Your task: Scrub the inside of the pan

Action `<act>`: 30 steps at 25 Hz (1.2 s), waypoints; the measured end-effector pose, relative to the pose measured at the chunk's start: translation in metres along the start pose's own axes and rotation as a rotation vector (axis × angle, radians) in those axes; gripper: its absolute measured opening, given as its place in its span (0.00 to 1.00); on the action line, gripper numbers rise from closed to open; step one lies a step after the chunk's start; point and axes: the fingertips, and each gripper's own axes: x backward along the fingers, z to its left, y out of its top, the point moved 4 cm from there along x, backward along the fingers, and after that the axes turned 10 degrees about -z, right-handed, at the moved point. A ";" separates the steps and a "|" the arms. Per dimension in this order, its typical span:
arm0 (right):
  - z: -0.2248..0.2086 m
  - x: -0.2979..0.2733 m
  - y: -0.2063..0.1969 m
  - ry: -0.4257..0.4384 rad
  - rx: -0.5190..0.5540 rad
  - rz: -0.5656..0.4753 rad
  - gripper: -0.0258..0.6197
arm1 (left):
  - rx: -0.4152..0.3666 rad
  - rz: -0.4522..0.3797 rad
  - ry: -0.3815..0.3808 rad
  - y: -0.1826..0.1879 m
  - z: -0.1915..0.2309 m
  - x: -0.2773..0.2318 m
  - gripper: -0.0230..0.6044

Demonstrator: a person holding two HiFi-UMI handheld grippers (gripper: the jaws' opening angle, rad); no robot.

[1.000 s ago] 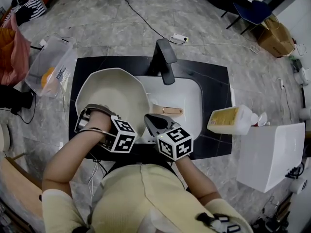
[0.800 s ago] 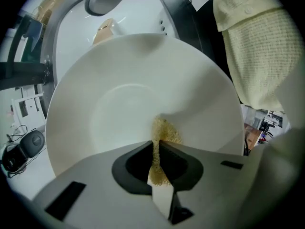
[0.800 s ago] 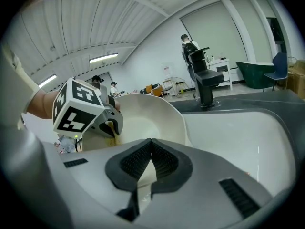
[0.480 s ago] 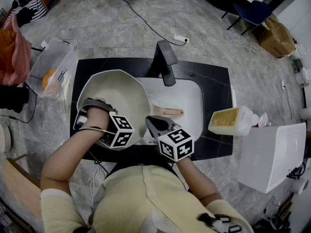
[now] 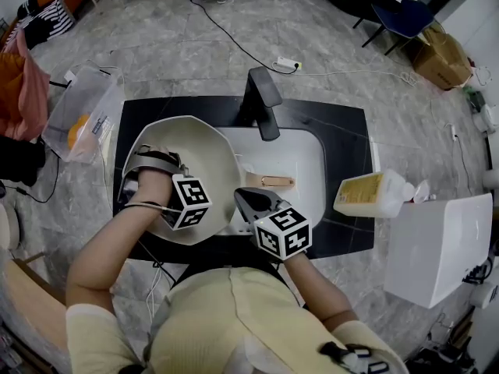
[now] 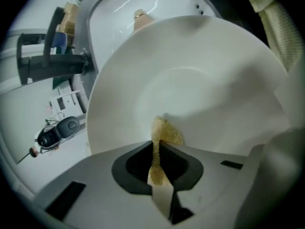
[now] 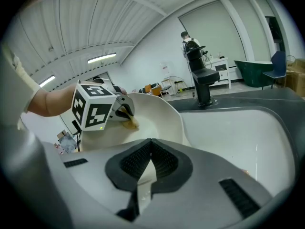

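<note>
My left tongs [image 6: 156, 145] clench a sponge [image 6: 165, 131] inside the tilted pan [image 6: 205, 66]; my right tongs [image 7: 151, 142] sit clenched beside its rim.

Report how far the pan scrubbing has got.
Done: the pan interior looks clean white wherever visible. In hand: the left gripper is shut on the sponge, pressed against the inner wall; the right gripper seems to clamp the rim. Left: how much remains unscrubbed cannot be told.
</note>
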 end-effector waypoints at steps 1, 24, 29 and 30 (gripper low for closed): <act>-0.001 0.000 0.000 -0.001 -0.002 0.000 0.06 | 0.005 0.008 0.049 -0.001 0.007 -0.001 0.10; -0.011 0.009 0.000 -0.039 -0.028 -0.018 0.06 | 0.146 -0.040 0.559 -0.001 0.083 0.004 0.10; -0.011 0.012 -0.001 -0.042 -0.028 -0.020 0.06 | 0.180 -0.077 0.643 0.006 0.095 0.011 0.10; -0.011 0.012 0.000 -0.042 -0.027 -0.021 0.06 | 0.184 -0.083 0.660 0.006 0.097 0.013 0.10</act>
